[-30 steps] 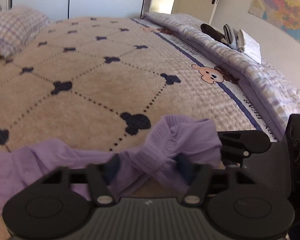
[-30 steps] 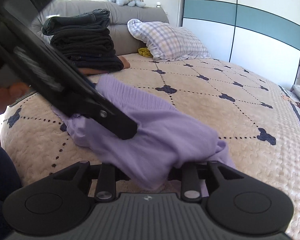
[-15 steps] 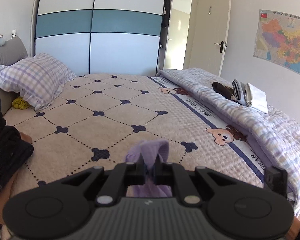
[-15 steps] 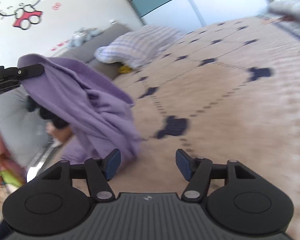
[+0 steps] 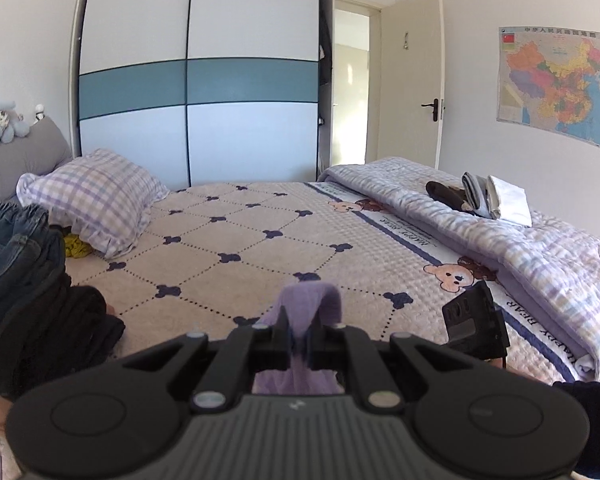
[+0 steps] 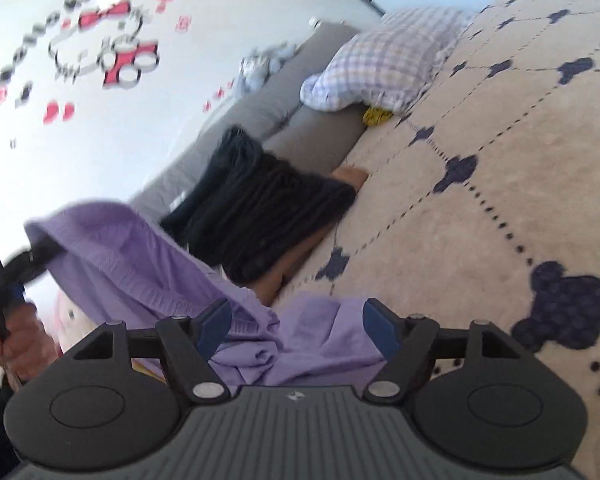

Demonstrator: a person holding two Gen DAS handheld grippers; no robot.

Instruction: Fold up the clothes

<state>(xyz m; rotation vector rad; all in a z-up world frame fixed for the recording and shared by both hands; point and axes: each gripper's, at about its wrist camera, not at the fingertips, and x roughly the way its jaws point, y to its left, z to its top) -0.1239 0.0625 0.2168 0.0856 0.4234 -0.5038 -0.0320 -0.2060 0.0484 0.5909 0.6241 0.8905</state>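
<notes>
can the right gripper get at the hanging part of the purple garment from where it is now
Probably yes. The right gripper has its jaws opening, nothing pinched, and loose purple garment lies right between and ahead of them, hanging from the left gripper.

So the bed (image 5: 260, 248) has a beige quilted cover with dotted diamond lines and little navy clover shapes. Far left there's a purple checked pillow (image 5: 96, 204) with something yellow (image 5: 74, 247) tucked just beside it. Nearer on the left sits a stack of dark folded clothes (image 5: 40, 304), jeans on top. Along the right edge a lilac checked quilt (image 5: 520, 248) is bunched up, with a few folded items (image 5: 484, 200) resting on it. Part of a purple garment (image 6: 320, 344) lies on the near side.
</notes>
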